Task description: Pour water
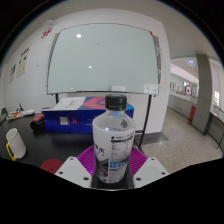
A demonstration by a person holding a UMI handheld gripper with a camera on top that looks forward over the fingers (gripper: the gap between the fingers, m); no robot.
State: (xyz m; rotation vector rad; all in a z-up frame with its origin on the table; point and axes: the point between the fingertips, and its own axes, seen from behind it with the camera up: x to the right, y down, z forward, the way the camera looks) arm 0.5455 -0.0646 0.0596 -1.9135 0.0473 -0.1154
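Observation:
A clear plastic water bottle (pixel 113 138) with a black cap and a white-and-blue label stands upright between my fingers, held above the dark table. My gripper (pixel 112 166) is shut on the bottle: both magenta pads (pixel 90 160) press on its lower body. A white cup with a yellow handle (pixel 13 143) stands on the table (pixel 50 145), off to the left beyond my fingers.
A large whiteboard (pixel 100 55) stands behind the table. A blue box (pixel 75 115) with papers lies on the table's far side. An open room with a grey floor (pixel 185 135) spreads to the right.

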